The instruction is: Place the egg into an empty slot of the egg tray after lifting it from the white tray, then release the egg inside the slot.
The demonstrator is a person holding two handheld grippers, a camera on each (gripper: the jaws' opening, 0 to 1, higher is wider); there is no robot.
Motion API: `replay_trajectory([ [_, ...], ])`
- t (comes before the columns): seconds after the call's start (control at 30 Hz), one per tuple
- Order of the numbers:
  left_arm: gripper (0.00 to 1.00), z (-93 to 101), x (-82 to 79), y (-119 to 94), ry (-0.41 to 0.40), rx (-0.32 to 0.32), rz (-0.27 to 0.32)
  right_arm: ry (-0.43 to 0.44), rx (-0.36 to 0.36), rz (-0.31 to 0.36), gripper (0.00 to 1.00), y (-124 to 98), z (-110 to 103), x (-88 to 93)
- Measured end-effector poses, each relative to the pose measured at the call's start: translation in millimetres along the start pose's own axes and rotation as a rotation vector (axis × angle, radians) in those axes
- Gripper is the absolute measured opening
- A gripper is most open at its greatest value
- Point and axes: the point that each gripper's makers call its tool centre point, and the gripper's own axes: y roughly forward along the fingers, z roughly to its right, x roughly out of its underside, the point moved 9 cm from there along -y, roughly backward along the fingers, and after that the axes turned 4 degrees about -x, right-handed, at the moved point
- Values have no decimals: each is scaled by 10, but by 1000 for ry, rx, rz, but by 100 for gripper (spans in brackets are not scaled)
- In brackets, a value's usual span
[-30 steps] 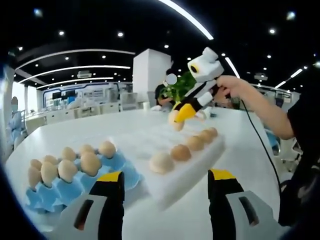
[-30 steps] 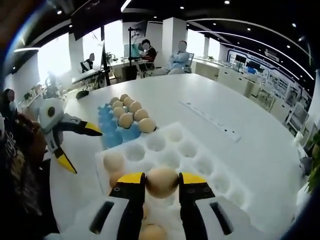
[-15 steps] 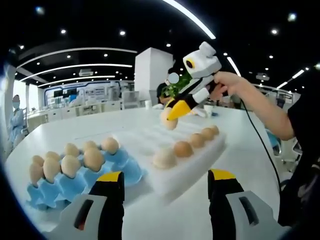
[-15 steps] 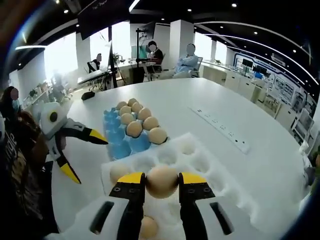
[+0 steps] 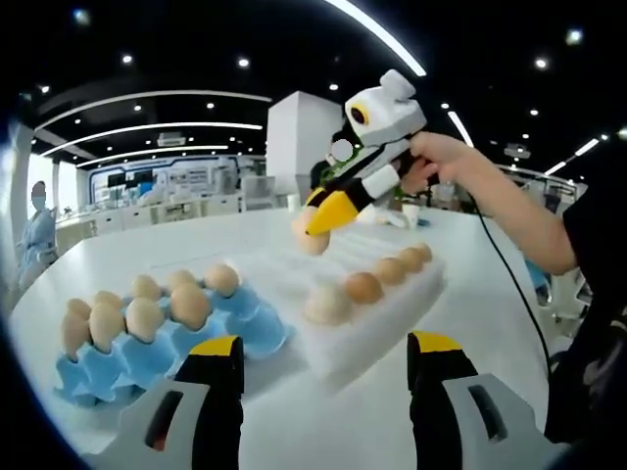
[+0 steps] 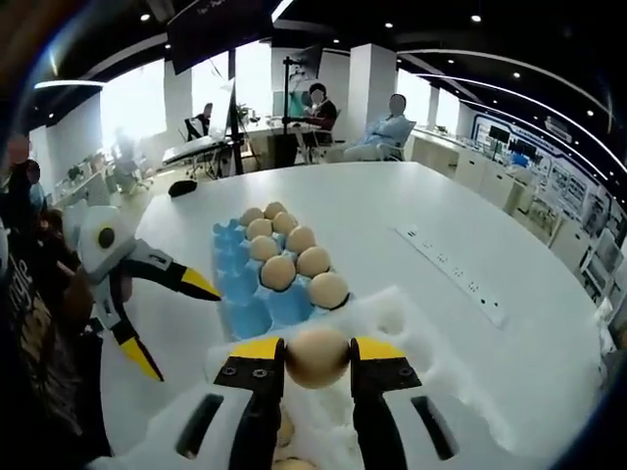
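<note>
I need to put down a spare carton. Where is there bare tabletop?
Bare white table stretches beyond the blue egg tray toward the power strip; another open patch lies in front of the white tray, near the left gripper. It is crowded where both trays meet and the right gripper holds the egg.

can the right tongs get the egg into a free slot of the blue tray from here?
Probably yes: the right tongs hold the egg above the white tray, with nothing between it and the blue tray's empty near-side cups.
</note>
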Motion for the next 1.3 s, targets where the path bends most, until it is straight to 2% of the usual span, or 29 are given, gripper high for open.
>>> replay_trajectory([
  [0.27,69,-39,18,-5,-7,-1,0,-8,-13,8,28,112,-131,-77],
  [0.73,69,-145,39,-71,-22,-24,6,-30,-58,-12,28,383,-222,-174],
  [0.8,69,-159,49,-83,-28,-26,7,-30,-56,-11,28,422,-159,-163],
  [1.3,69,-281,51,-181,-41,-59,10,-19,-78,-15,28,680,-162,-228],
])
